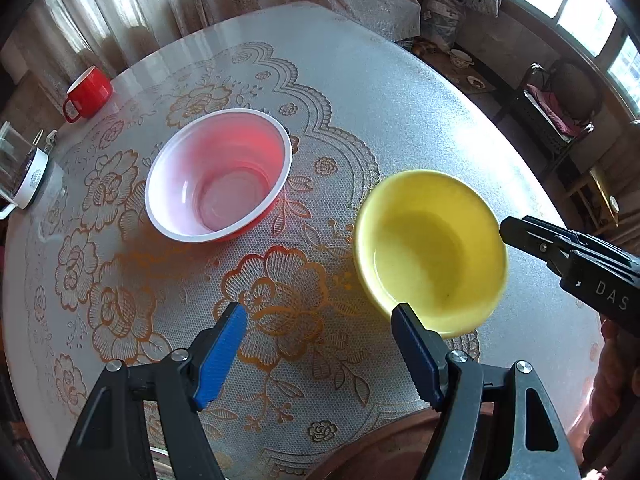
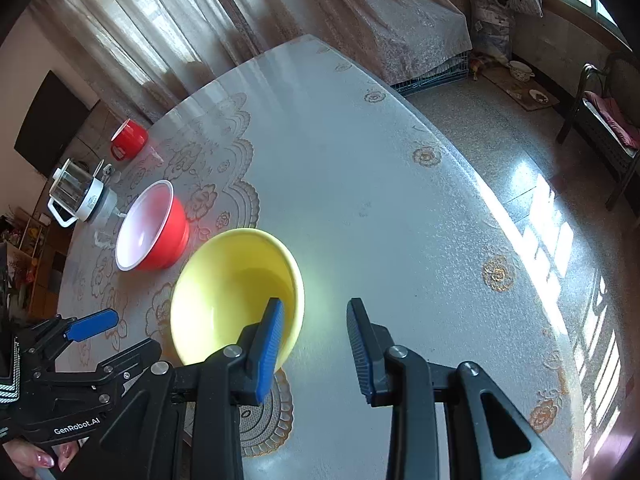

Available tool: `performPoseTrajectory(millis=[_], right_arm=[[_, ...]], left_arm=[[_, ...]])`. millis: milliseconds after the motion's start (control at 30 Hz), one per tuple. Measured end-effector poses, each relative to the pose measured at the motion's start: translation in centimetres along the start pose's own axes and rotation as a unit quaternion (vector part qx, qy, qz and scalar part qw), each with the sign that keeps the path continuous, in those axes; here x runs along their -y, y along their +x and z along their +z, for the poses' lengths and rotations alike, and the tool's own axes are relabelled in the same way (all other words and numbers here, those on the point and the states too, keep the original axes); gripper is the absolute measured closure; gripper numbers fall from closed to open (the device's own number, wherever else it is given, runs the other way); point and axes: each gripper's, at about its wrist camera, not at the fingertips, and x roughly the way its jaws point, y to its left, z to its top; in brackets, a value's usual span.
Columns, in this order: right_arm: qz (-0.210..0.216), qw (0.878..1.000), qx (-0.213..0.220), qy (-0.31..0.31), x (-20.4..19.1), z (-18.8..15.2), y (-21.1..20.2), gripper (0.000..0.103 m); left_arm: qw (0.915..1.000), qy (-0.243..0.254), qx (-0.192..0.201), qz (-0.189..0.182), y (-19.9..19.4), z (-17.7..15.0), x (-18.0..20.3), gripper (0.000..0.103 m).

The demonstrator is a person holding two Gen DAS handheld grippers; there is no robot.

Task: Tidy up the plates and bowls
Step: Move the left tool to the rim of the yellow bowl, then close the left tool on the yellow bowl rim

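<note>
Each camera sits on a gripper and looks steeply down along its two fingers at the table (image 1: 400, 92), from close above. The left view looks over the yellow bowl (image 1: 430, 250) and the red bowl (image 1: 219, 174). The right view looks from the table's right edge side. Both views share both bowls and the red mug (image 2: 129, 139).
</note>
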Motion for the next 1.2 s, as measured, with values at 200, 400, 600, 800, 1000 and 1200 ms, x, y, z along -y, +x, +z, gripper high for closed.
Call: performPoseTrajectory(millis=[200, 400, 600, 800, 1000, 1200], right_arm=[[0.008, 1.0, -0.017, -0.009, -0.4, 0.7, 1.5, 0.07], [0.021, 0.999, -0.036, -0.007, -0.7, 0.7, 2.9, 0.07], [0.025, 0.999, -0.046, -0.001, -0.8, 0.4, 3.8, 0.07], [0.029, 0.998, -0.052, 0.023, -0.2, 0.0, 4.3, 0.071], [0.027, 0.998, -0.052, 0.021, -0.3, -0.1, 4.3, 0.072], [0.012, 0.999, -0.05, 0.019, -0.9, 0.1, 4.9, 0.08]], left_arm=[[0.9999, 0.011, -0.006, -0.003, 1.1, 0.9, 0.9, 0.027], [0.9998, 0.013, -0.017, -0.003, 2.4, 1.7, 1.1, 0.027], [0.9992, 0.022, -0.034, -0.001, 3.6, 1.9, 1.3, 0.027], [0.9992, 0.026, -0.032, -0.005, 3.9, 1.9, 1.7, 0.028], [0.9993, 0.031, -0.022, -0.002, 4.4, 2.5, 1.8, 0.028], [0.9991, 0.034, -0.024, -0.004, 5.2, 3.2, 2.2, 0.038]])
